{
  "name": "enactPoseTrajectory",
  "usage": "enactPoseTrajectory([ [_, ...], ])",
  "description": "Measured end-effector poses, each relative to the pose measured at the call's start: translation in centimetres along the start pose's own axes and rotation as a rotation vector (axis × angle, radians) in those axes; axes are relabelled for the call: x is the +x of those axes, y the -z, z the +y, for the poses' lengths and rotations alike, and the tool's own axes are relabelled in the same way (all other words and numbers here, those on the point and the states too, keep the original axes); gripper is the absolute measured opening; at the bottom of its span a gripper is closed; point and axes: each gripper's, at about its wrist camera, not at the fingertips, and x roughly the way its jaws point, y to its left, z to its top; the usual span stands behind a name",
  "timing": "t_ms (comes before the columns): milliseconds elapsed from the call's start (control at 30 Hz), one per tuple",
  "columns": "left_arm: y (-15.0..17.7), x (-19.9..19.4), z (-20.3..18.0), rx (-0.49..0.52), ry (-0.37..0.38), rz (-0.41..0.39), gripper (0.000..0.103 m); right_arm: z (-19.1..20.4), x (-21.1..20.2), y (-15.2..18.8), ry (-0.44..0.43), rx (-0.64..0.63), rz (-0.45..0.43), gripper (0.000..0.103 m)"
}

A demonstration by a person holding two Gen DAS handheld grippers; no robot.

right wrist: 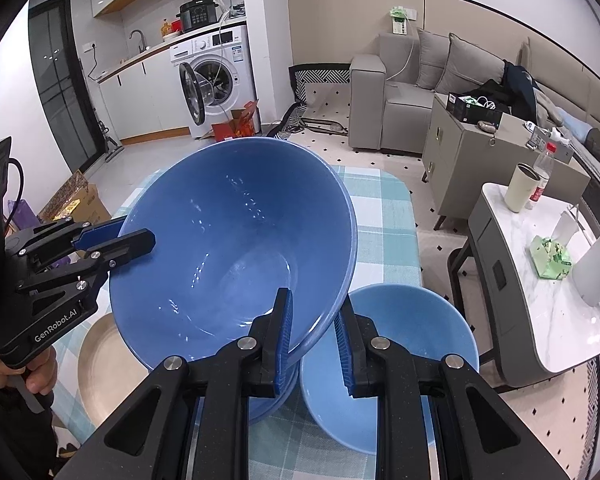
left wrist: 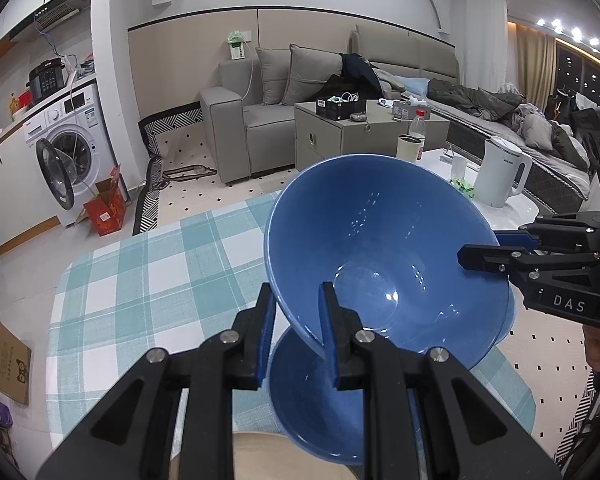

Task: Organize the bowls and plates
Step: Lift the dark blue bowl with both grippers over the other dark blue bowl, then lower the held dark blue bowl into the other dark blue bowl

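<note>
A large blue bowl (left wrist: 380, 248) (right wrist: 236, 240) hangs tilted above the checked tablecloth (left wrist: 140, 280). My left gripper (left wrist: 296, 328) (right wrist: 134, 236) is shut on its near rim in the left wrist view. My right gripper (right wrist: 312, 332) (left wrist: 484, 246) is shut on the opposite rim. Under the lifted bowl a second blue bowl (left wrist: 312, 408) (right wrist: 278, 396) stands on the table. A lighter blue bowl (right wrist: 388, 360) (left wrist: 510, 316) stands beside it, right of my right gripper. A beige plate (right wrist: 100, 368) (left wrist: 252, 456) lies at the near edge, partly hidden.
A white marble side table (right wrist: 540, 300) on the right carries a white kettle (left wrist: 500, 176), a cream cup (right wrist: 520, 188) and a bottle (right wrist: 542, 172). A grey cabinet (left wrist: 340, 136) and sofa (left wrist: 260, 120) stand beyond. A cardboard box (left wrist: 0, 360) sits left of the table.
</note>
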Motion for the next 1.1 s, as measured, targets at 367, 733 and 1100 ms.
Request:
enactPoseTrajectory([
  [367,1.7,-0.7,1.0,-0.021,-0.02,0.015,0.02,1.7,0.1,0.7,-0.024,-0.034,0.021,0.021],
  [733,3.2,-0.5,1.1,-0.025,-0.016,0.034,0.02,2.7,0.5,2.2,-0.034,-0.043,0.044,0.021],
  [1100,4.1,-0.4,1.1,-0.024,-0.021,0.051,0.02,2.9,1.5,3.1,-0.047,-0.039,0.07,0.021],
])
